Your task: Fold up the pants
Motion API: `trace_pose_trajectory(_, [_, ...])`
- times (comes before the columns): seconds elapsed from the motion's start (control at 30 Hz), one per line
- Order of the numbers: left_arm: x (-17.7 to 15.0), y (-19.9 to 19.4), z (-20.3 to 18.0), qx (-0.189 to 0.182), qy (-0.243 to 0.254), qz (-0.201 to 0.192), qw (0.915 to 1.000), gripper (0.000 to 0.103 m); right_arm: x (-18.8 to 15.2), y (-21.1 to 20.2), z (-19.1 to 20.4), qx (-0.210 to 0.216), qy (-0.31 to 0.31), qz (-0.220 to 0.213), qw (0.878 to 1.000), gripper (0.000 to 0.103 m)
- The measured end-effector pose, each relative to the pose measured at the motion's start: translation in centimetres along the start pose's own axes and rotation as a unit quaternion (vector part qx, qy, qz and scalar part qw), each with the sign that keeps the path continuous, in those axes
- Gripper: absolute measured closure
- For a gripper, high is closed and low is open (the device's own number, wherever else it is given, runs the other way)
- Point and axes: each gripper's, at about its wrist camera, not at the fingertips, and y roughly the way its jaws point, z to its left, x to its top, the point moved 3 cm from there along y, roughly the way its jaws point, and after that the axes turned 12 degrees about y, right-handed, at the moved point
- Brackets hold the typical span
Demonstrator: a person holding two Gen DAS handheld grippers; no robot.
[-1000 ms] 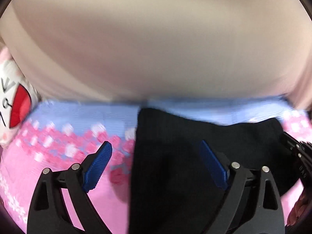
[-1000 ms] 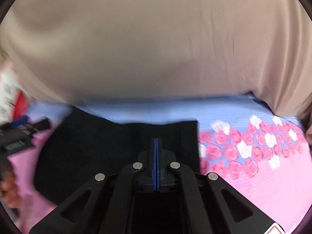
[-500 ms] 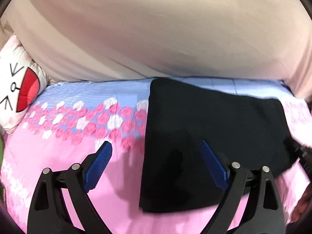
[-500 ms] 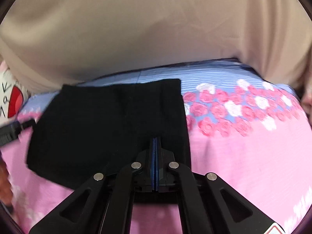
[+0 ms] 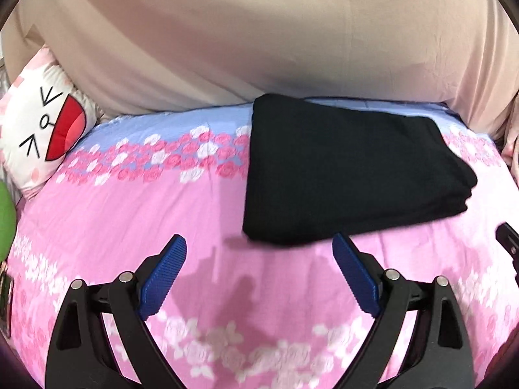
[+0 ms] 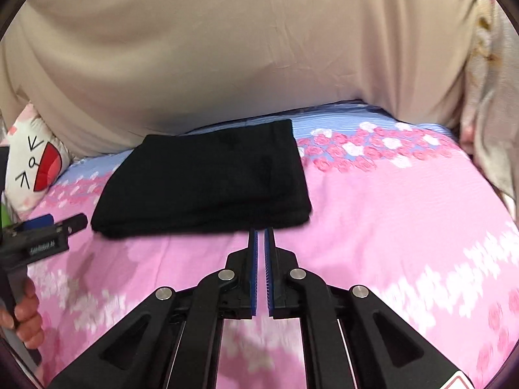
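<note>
We judged folding complete: the pants [image 5: 350, 175] lay as a compact black rectangle on the pink bedsheet [image 5: 136, 227]. The left gripper [image 5: 259, 256] stood wide, empty; the right gripper [image 6: 260, 243], barely parted, was opening, empty

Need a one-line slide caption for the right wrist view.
Right gripper opening, empty, just short of the folded black pants on the pink floral bedspread.
</note>
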Motion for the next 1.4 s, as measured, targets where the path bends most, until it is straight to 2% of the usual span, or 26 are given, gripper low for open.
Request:
trace_pose_trajectory(0.2, [-3.6, -1.5, -0.4, 0.006, -0.008, -0.011, 0.9999, 0.014, -3.4, -2.7, -1.4, -0.019, 0.021, -0.017, 0.999, 0.082])
trace_pose_trajectory(0.33, [-5.5, -2.1, -1.1, 0.003, -0.017, -0.028, 0.9995, 0.013, -4.9, -3.5, -1.3, -0.020, 0.022, -0.009, 1.000, 0.071])
trace_pose_trajectory(0.4, [-6.6, -2.0, -1.8, -0.008, -0.020, -0.034, 0.9992, 0.013, -5.1, -4.0, -0.6, -0.027, 0.010, -0.018, 0.999, 0.057])
trace_pose_trajectory(0.5, [-6.7, -2.3, -2.4, 0.007, -0.007, -0.040, 0.9991, 0.013, -5.6, -4.5, 0.3, -0.058, -0.016, -0.038, 0.997, 0.043])
trace_pose_trajectory(0.6, [-6.7, -2.9, -2.5, 0.019, -0.005, -0.056, 0.9982, 0.010, -5.8, -4.1, 0.9, -0.070, -0.031, -0.030, 0.997, 0.039])
trace_pose_trajectory(0.97, [-6.8, -3.0, -2.3, 0.024, -0.009, -0.053, 0.9983, 0.009, -5.9, -3.6, 0.7, -0.093, -0.026, -0.018, 0.995, 0.025])
trace_pose_trajectory(1.4, [-6.7, -3.4, -2.8, 0.025, 0.007, -0.067, 0.9974, 0.009, -5.9, -3.8, 0.8, -0.096, -0.030, -0.020, 0.995, 0.024])
